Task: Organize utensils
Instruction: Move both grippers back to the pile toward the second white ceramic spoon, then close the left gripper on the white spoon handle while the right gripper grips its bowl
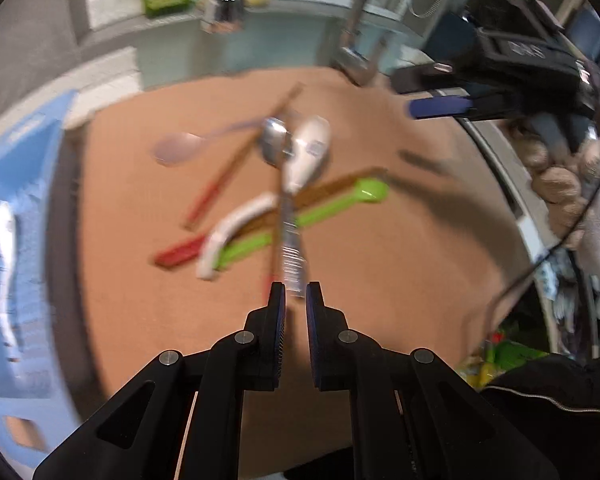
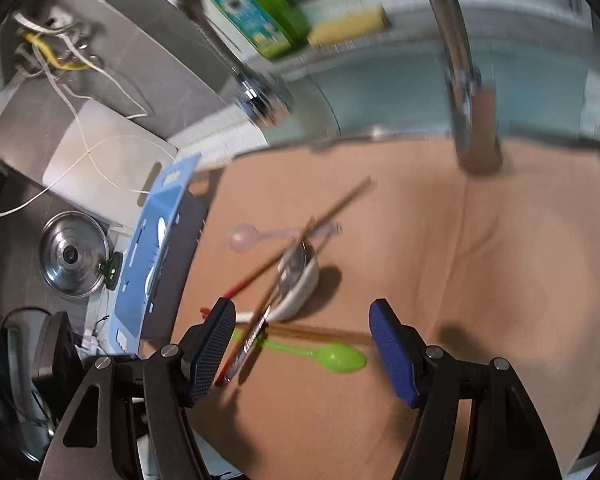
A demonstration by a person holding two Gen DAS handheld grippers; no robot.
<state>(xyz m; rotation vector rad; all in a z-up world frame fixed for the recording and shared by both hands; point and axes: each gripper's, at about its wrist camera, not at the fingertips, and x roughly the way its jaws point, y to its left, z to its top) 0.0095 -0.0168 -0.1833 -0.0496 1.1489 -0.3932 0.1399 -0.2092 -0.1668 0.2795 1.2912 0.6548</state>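
Left wrist view, nearest first: my left gripper has its jaws drawn nearly together with nothing between them, tips just short of the ridged handle of a metal spoon. Right wrist view: my right gripper holds its jaws wide apart and empty (blue pads facing inward), poised over the near end of the utensil pile.

The pile lies on a brown cardboard sheet covering the desk. Nearest is a green plastic spoon, its bowl toward the right jaw, beside a pair of brown chopsticks lying flat. The metal spoon slants across both, its bowl resting in the white ceramic spoon. A red-tipped chopstick runs diagonally beyond, and farthest is a translucent lilac spoon; motion blur softens all edges.

To the left a blue plastic drainer rack stands at the cardboard's edge. Behind: a chrome faucet, a green dish-soap bottle, a yellow sponge, and a steel pot lid.
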